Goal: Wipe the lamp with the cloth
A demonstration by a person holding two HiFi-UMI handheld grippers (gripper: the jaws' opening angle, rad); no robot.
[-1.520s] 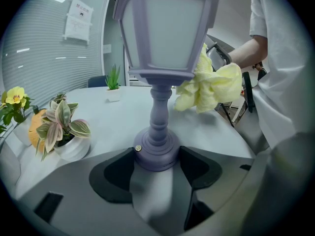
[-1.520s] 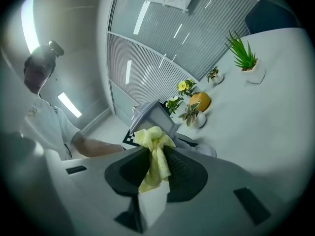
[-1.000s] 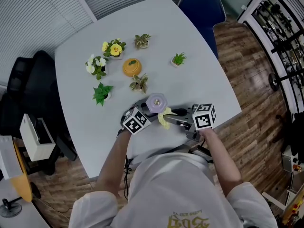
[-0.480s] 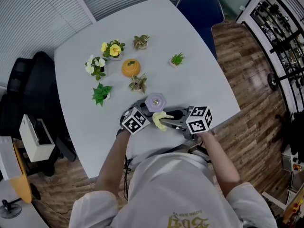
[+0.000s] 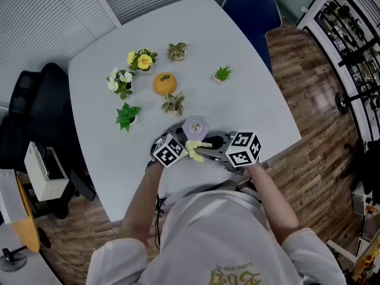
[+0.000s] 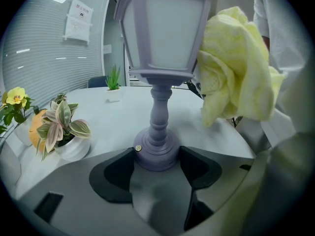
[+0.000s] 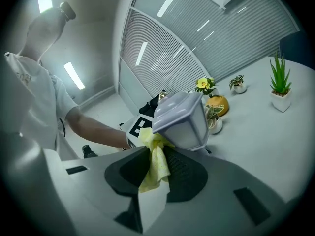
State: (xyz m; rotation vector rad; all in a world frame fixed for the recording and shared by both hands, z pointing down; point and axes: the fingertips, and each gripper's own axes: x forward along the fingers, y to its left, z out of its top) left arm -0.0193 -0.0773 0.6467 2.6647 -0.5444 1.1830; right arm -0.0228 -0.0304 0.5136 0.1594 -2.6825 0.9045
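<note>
left tool (image 6: pixel 157 160) pinches the lantern lamp (image 6: pixel 165 28) at its base, probably light but tippy up top; right tool (image 7: pixel 156 175) clamps the floppy yellow cloth (image 7: pixel 156 154).

The lamp (image 6: pixel 162 43) looks like moulded plastic, pale lilac, smooth and matt, with milky frosted panes. A small brass-coloured stud (image 6: pixel 138 148) on its base gleams like metal. The cloth (image 6: pixel 236 68) is soft yellow fabric with a fine nubby pile, crumpled into folds. The left gripper (image 6: pixel 156 163) and right gripper (image 7: pixel 156 168) have matt grey plastic shells; their fingers (image 7: pixel 184 173) are black and dull, and the right gripper's show a ribbed inner face. The desk (image 5: pixel 237 105) is smooth and pale grey with a faint sheen. A small white pot (image 6: pixel 74 150) looks glossy. The floor (image 5: pixel 320 100) is brown wood planking with a satin finish.
</note>
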